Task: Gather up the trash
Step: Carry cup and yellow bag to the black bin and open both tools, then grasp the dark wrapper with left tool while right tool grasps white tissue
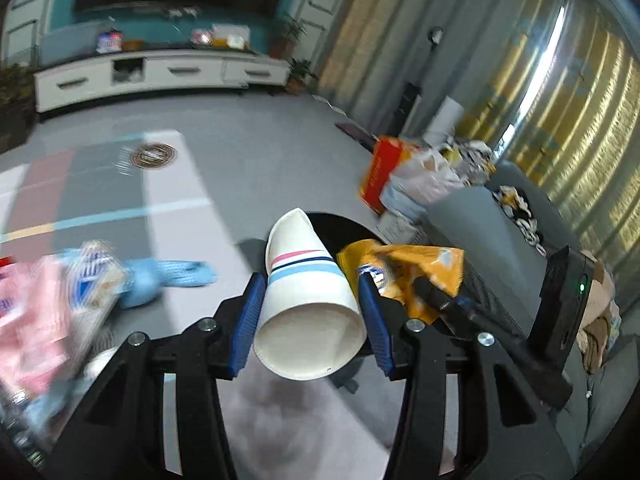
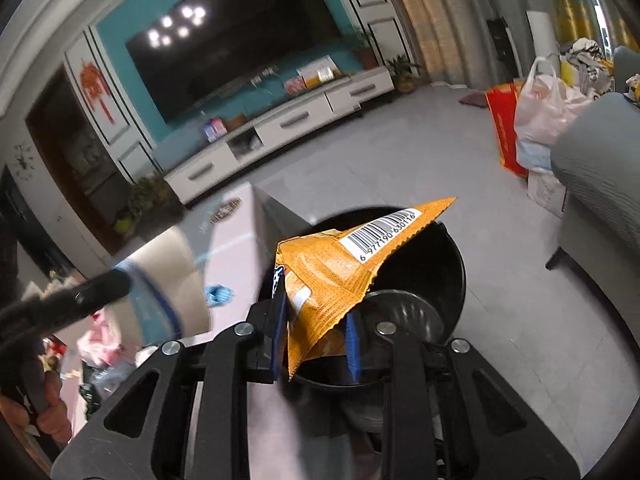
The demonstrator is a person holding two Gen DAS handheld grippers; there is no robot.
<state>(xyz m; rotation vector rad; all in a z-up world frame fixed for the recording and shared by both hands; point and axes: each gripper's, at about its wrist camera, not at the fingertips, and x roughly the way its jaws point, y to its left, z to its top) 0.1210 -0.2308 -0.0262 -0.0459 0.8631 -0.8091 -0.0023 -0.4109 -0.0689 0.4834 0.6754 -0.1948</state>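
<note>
My left gripper [image 1: 311,312] is shut on a white paper cup [image 1: 306,300] with pink and blue stripes, its open mouth facing the camera. My right gripper [image 2: 316,340] is shut on an orange snack bag [image 2: 340,272] with a barcode and holds it over the black round bin [image 2: 452,280]. In the left wrist view the bag [image 1: 416,268] and the right gripper [image 1: 444,304] sit just right of the cup, with the bin [image 1: 344,228] behind. In the right wrist view the cup [image 2: 168,280] and the left gripper are blurred at the left.
Pink and blue wrappers [image 1: 48,304] and a blue cloth [image 1: 168,280] lie on the table [image 1: 184,184] at left. A grey sofa [image 2: 600,184] stands right of the bin. Bags [image 2: 536,116] sit on the floor beyond. A white TV cabinet [image 2: 288,128] lines the far wall.
</note>
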